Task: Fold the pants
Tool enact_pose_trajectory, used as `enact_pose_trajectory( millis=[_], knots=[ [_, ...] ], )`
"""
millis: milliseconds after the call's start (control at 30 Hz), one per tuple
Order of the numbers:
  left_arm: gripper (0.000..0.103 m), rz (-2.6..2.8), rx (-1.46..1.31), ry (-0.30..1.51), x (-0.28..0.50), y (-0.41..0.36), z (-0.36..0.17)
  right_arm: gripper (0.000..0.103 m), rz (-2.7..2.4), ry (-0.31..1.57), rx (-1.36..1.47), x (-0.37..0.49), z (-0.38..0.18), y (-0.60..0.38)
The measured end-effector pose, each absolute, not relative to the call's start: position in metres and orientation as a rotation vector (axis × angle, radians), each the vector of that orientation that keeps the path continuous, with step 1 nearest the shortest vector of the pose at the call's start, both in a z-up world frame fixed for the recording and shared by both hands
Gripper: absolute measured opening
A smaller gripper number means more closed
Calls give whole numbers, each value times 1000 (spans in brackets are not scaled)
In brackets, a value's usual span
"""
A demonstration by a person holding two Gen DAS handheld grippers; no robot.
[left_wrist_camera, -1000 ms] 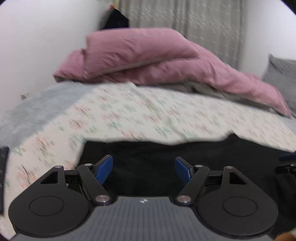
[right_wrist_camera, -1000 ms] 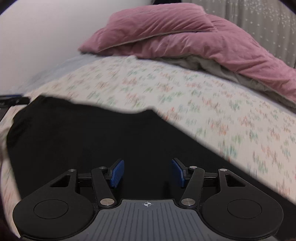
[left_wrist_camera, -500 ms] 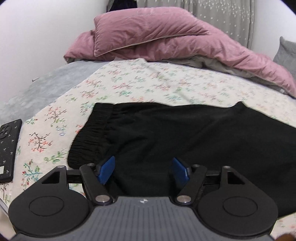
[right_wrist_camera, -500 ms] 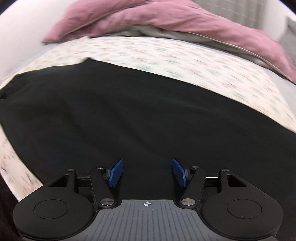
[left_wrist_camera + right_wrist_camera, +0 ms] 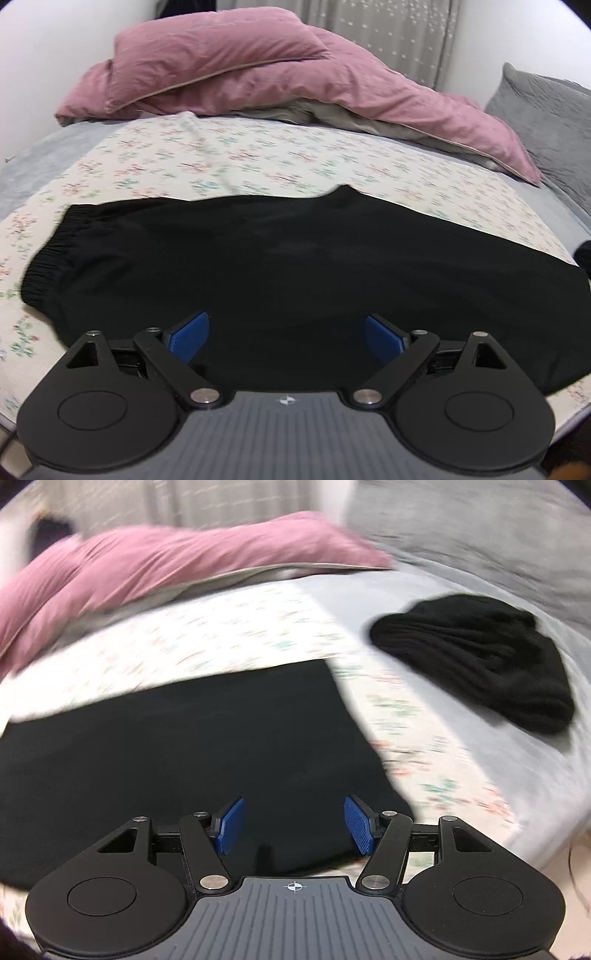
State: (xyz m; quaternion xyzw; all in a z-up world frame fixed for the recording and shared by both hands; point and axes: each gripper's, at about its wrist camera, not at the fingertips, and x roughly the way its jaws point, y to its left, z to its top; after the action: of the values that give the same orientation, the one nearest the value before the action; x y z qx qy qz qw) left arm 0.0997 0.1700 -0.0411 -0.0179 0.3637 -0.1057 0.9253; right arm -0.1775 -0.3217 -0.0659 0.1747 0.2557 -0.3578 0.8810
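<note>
Two claws, left claw just widened, right claw released, over pants edge.

pants flat on bedsheet | duvet behind | crumpled garment right of pants

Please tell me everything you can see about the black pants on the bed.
The black pants are a soft, matte fabric and lie flat across the floral bedsheet. A gathered elastic waistband is at the left end in the left wrist view; the leg end shows a straight edge in the right wrist view. They look already folded lengthwise, though the dark cloth hides detail. Nothing grips them.
</note>
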Motion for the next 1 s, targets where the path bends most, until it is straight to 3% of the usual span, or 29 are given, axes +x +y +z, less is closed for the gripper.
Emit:
enact_pose_trajectory(
  millis=[367, 600, 667, 733, 900, 1000],
  knots=[
    [103, -306, 9, 782, 93, 126, -42, 56, -775, 418, 719, -225, -83, -382],
    [103, -369, 32, 814, 96, 102, -45, 48, -806, 454, 735, -227, -102, -381],
    [103, -395, 33, 824, 98, 93, -47, 35, -822, 484, 684, -219, -102, -376],
    [103, -423, 23, 841, 102, 83, -49, 8, -829, 497, 643, -213, -101, -371],
    [102, -586, -13, 896, 114, 46, -50, 5, -796, 472, 521, -200, -85, -351],
    [93, -715, -66, 950, 127, 17, -53, 5, -769, 476, 415, -189, -71, -336]
  ],
)
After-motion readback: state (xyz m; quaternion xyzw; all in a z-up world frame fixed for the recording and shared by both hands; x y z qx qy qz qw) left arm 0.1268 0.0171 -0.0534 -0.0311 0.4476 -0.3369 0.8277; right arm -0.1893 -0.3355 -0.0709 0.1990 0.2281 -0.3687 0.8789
